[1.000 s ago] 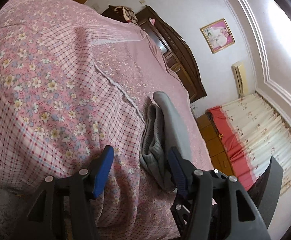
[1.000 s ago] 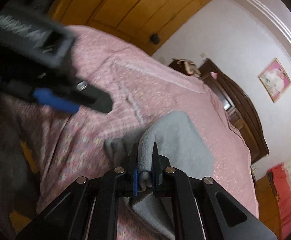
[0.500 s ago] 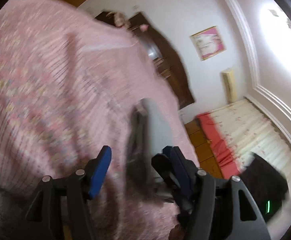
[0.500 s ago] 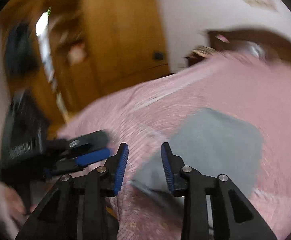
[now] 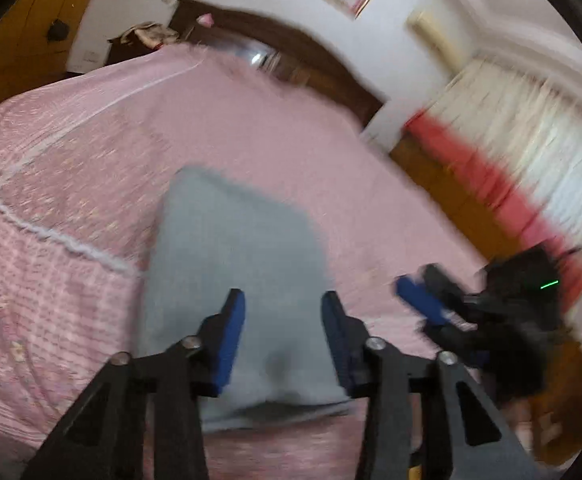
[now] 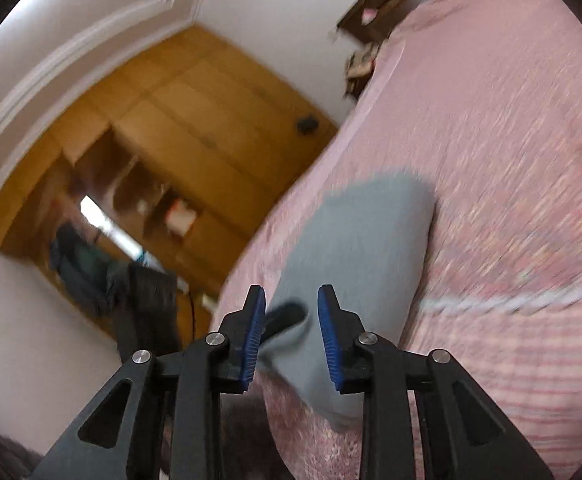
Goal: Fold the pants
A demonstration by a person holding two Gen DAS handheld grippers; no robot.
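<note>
The grey pants [image 5: 231, 264] lie folded into a flat oblong on the pink floral bedspread [image 5: 71, 152], near the bed's front edge. My left gripper [image 5: 285, 320] hovers over their near end with its blue pads apart and closing, no cloth pinched. My right gripper [image 5: 423, 304] shows as a blur off to the right of the pants. In the right wrist view the pants [image 6: 363, 240] lie ahead of the right gripper [image 6: 291, 324], whose jaws are closing with a gap between the pads. A dark blurred shape sits behind that gap.
A dark wooden headboard [image 5: 315, 56] stands at the bed's far end. A wooden wardrobe [image 6: 195, 120] fills the wall beside the bed. A red and cream curtain [image 5: 511, 152] hangs at the right above a wooden floor.
The right gripper let go of the pants' fold, rolled and swung away sideways. The left gripper rolled level over the pants and its jaws narrowed. The pants now lie flat.
</note>
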